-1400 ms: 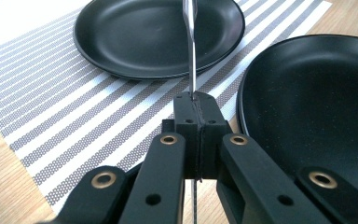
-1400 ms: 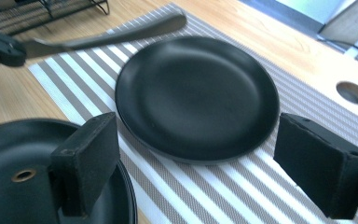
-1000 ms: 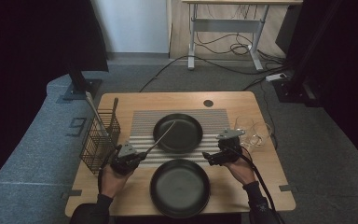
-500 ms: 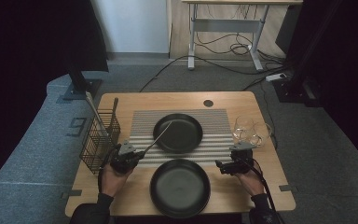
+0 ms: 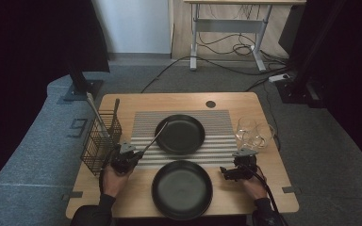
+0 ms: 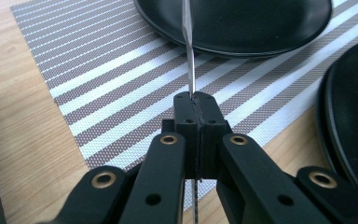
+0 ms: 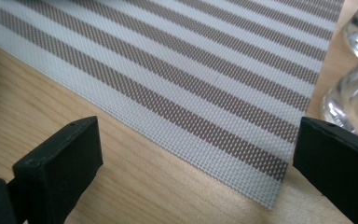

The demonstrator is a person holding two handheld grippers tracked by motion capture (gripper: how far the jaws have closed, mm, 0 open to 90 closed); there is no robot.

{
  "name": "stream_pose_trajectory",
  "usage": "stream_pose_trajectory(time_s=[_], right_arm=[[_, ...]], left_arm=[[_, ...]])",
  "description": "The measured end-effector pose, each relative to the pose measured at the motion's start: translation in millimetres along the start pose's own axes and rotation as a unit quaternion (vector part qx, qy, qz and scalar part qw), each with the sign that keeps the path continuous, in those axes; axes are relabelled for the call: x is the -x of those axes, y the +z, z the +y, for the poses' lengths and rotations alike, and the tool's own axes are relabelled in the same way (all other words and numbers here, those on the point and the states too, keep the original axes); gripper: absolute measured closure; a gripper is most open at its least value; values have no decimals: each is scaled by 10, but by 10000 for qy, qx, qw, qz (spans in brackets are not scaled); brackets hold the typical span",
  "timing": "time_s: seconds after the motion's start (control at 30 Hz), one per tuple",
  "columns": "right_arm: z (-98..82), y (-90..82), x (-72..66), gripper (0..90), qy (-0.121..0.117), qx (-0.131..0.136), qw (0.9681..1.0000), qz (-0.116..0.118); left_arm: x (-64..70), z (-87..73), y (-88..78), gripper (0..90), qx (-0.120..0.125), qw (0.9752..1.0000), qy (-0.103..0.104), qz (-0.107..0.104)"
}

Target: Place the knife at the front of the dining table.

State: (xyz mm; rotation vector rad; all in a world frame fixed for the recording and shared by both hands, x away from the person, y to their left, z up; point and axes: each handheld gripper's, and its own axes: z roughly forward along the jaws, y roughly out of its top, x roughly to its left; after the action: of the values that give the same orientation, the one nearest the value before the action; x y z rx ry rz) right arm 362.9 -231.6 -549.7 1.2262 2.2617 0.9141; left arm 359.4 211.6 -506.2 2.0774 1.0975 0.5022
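My left gripper (image 5: 139, 154) is shut on the handle of a thin metal utensil (image 5: 155, 136), which slants up and away with its tip over the rim of the far black plate (image 5: 181, 134). In the left gripper view the jaws are pressed together on the utensil (image 6: 189, 56), seen edge-on above the striped placemat (image 6: 98, 70). A second black plate (image 5: 181, 189) lies at the table's near edge. My right gripper (image 5: 224, 172) sits low, right of that plate. It is open (image 7: 196, 158) over the mat's near right corner (image 7: 191, 70), with nothing between its fingers (image 7: 60, 154).
A black wire basket (image 5: 99, 141) holding upright utensils stands at the table's left, close to my left hand. Two clear glasses (image 5: 254, 134) stand just beyond my right gripper, one glass (image 7: 354, 93) near its right jaw. A round hole (image 5: 210, 104) marks the table's far edge.
My right gripper has come down and toward the near right, from beside the far plate to the mat's near corner. The left gripper and utensil have stayed put.
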Motion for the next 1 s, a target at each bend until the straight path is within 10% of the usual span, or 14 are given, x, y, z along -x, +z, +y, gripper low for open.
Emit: stream_pose_trajectory(time_s=[1.0], right_arm=[[-50,55,9,2,80,62,9999,140]], left_arm=[[-115,45,316,896,-202,9951,-589,762]])
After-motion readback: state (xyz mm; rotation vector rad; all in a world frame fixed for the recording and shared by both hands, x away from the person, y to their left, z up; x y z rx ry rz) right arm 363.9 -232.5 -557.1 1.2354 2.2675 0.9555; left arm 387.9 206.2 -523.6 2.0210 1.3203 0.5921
